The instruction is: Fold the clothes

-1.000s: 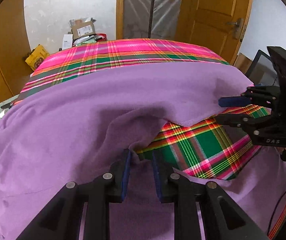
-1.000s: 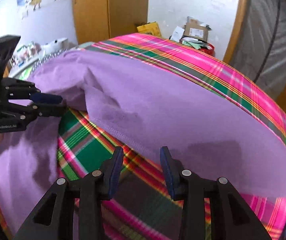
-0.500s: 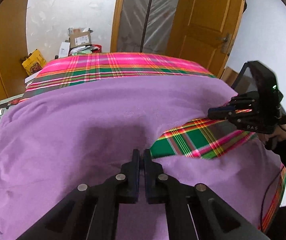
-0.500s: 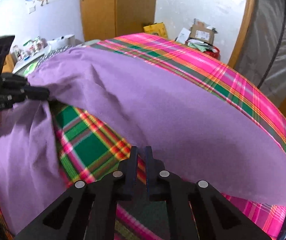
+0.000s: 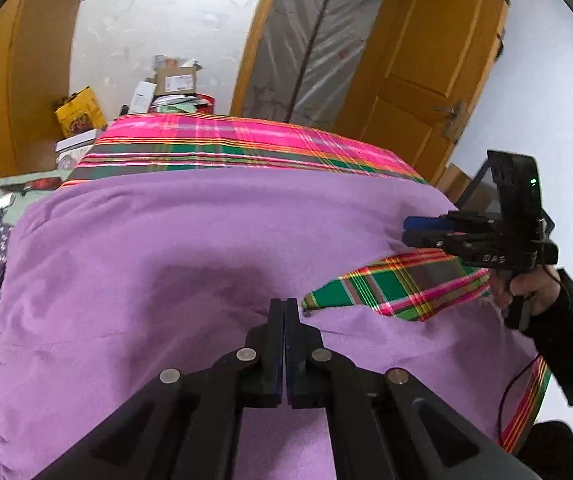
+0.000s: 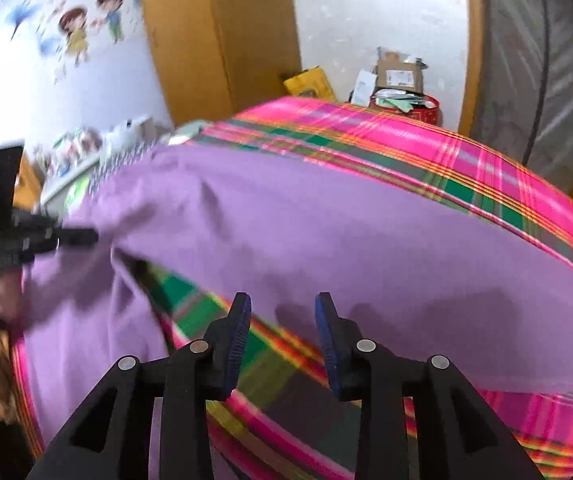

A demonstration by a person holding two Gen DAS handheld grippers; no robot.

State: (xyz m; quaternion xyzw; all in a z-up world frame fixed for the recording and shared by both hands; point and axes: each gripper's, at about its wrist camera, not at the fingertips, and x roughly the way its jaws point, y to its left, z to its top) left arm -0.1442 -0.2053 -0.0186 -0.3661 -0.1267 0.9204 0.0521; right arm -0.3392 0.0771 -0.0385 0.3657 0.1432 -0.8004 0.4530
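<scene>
So the purple garment (image 5: 174, 264) is spread across most of the plaid cloth (image 5: 222, 140) on the bed, with a strip of plaid showing along the far edge and a wedge of it peeking out near the front, between the garment's main body and a folded-over flap. The left gripper (image 5: 284, 304) sits right at the tip of that wedge, fingers pressed together with no gap; they seem pinched on the garment's edge there, though the fabric between them isn't really visible. In the right wrist view it comes in from the left side, blurry, tips at a bunched fold of purple. The right gripper (image 6: 282, 312) is spread wide, holding nothing, hanging just over the garment's hem where it meets the plaid. Funny thing, in the left wrist view its fingers look fairly close together from the side, so go by its own camera. A hand (image 5: 534, 288) in a dark sleeve grips its handle. Behind the bed there's a wooden door (image 5: 426, 64), a pile of boxes (image 5: 174, 80) and cartoon wall stickers (image 6: 86, 24).
</scene>
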